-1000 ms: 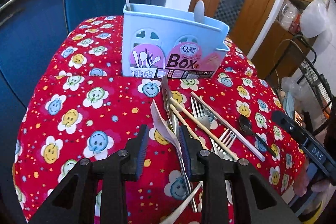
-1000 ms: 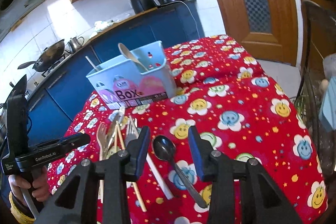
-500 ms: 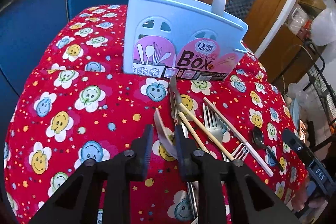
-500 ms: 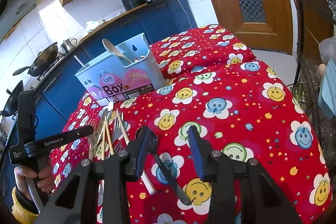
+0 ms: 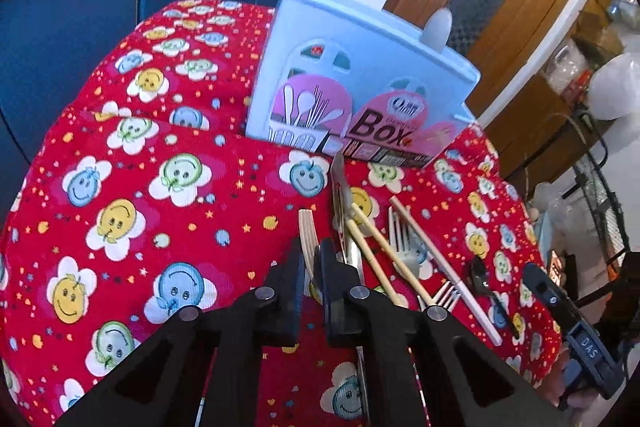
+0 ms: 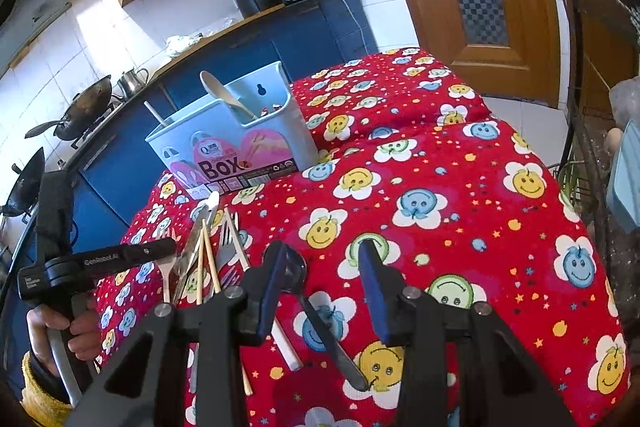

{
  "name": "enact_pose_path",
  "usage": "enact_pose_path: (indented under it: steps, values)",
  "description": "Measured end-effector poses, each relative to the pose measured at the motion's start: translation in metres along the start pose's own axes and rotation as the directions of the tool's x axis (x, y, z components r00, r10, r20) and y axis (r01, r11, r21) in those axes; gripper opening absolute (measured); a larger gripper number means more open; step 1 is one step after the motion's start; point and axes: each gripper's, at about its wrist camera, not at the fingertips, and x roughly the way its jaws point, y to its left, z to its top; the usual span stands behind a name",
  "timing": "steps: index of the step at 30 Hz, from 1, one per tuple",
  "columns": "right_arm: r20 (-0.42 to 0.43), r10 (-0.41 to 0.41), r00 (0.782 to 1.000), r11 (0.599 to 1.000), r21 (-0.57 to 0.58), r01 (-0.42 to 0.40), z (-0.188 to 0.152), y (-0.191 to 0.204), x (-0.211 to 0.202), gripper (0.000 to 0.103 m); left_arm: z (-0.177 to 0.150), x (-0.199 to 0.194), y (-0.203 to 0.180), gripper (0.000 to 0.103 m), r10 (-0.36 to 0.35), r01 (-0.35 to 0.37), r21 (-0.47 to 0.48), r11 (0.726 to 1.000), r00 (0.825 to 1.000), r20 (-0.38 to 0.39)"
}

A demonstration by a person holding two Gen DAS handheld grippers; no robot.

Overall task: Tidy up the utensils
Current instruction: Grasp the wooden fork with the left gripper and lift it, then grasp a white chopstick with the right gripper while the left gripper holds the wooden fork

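My left tongs pinch a cream fork; right tongs spread. Two utensils stand in the box; the pile remains.

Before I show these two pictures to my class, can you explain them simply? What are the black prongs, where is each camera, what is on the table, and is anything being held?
No robot here: a person holds a two-finger gripper in each hand, with a camera on each looking along its fingers. One picture is from the left gripper, whose jaws are closed on a cream plastic fork. The other is from the right gripper, open above a dark spoon. On the red smiley tablecloth lie chopsticks, metal forks and a knife. Behind them stands the pale blue utensil box, already holding a wooden spoon.
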Motion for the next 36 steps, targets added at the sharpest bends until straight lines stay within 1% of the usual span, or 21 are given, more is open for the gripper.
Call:
enact_pose_path:
  steps: [4,8,14,17,22,24,27,29,34,36]
  values:
    - [-0.015,0.003,1.000,0.999,-0.034,-0.003,0.003,0.009,0.001,0.041,0.002,-0.017,-0.001,0.004,-0.024,0.023,0.016,1.000,0.998,0.062]
    - [-0.039,-0.008,0.999,0.995,-0.099,0.004,0.009,0.024,0.003,0.041,0.008,-0.040,-0.005,0.002,-0.032,0.025,0.048,0.999,0.989,0.142]
    - [-0.090,-0.011,0.996,0.983,-0.182,-0.006,0.018,0.046,0.012,0.041,0.015,-0.073,-0.006,0.002,-0.022,-0.001,0.089,0.996,0.966,0.259]
    - [-0.133,-0.020,0.991,0.973,-0.231,-0.011,0.022,0.057,0.019,0.042,0.017,-0.086,-0.007,0.002,0.010,-0.049,0.114,0.992,0.948,0.318]
    - [-0.232,-0.072,0.970,0.938,-0.346,-0.013,0.031,0.078,0.040,0.042,0.013,-0.098,-0.005,0.002,0.044,-0.106,0.147,0.983,0.928,0.370]
    - [-0.280,-0.095,0.955,0.922,-0.387,-0.022,0.033,0.087,0.051,0.042,0.011,-0.100,-0.004,0.002,0.051,-0.122,0.162,0.979,0.921,0.386]
    - [-0.334,-0.123,0.935,0.907,-0.420,-0.031,0.034,0.094,0.064,0.042,0.007,-0.101,-0.005,0.002,0.058,-0.138,0.173,0.975,0.913,0.404]
    - [-0.373,-0.143,0.917,0.898,-0.438,-0.038,0.035,0.100,0.075,0.042,0.006,-0.102,-0.004,0.002,0.054,-0.135,0.173,0.976,0.912,0.407]
    - [-0.422,-0.188,0.887,0.881,-0.472,-0.037,0.038,0.107,0.091,0.041,0.004,-0.100,0.001,0.002,0.040,-0.115,0.159,0.981,0.911,0.410]
    - [-0.459,-0.186,0.869,0.886,-0.461,-0.054,0.041,0.107,0.099,0.031,0.004,-0.099,0.003,0.002,0.036,-0.109,0.155,0.982,0.911,0.410]
